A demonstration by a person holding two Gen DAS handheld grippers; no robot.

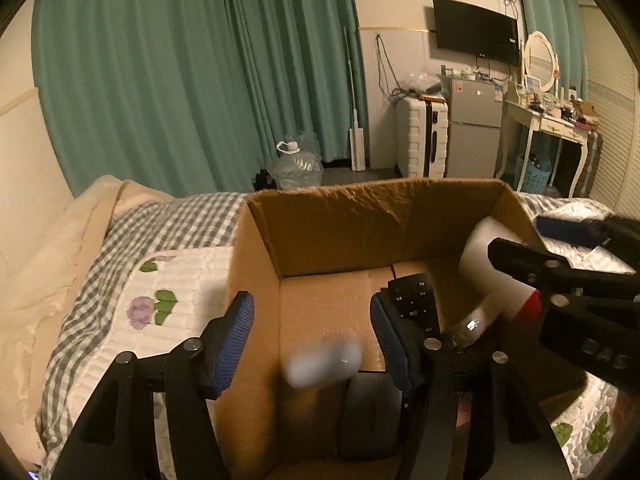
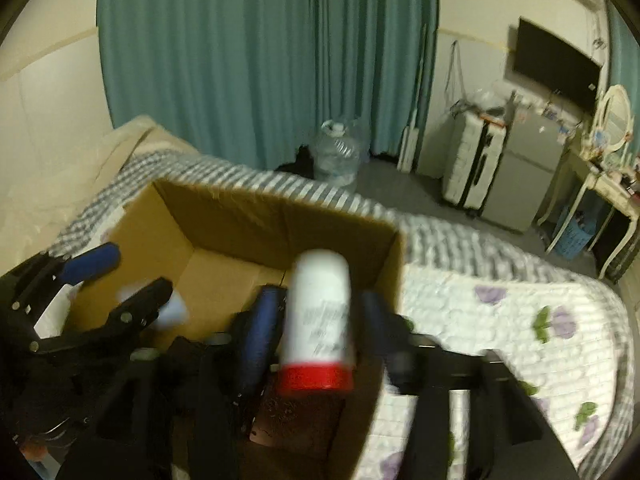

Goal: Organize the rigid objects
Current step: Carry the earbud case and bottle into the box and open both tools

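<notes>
Holding white cylindrical plastic bottle with red cap (image 2: 318, 320) between my right gripper (image 2: 320, 332) pads, over open brown cardboard box (image 1: 360, 216). My left gripper (image 1: 312, 320) jaws wide, empty; blurred pale oval object (image 1: 322, 362) below them, seemingly mid-drop into box. Black remote control (image 1: 416, 300) lies on box floor. Step: loading box. Next: lower bottle beside remote, then release. Checked bedspread (image 1: 160, 224) beyond.

The right claw (image 2: 320, 320) grips a white, red-capped bottle (image 2: 320, 312) above the open cardboard box (image 2: 240, 220) on the bed (image 2: 500, 320).
</notes>
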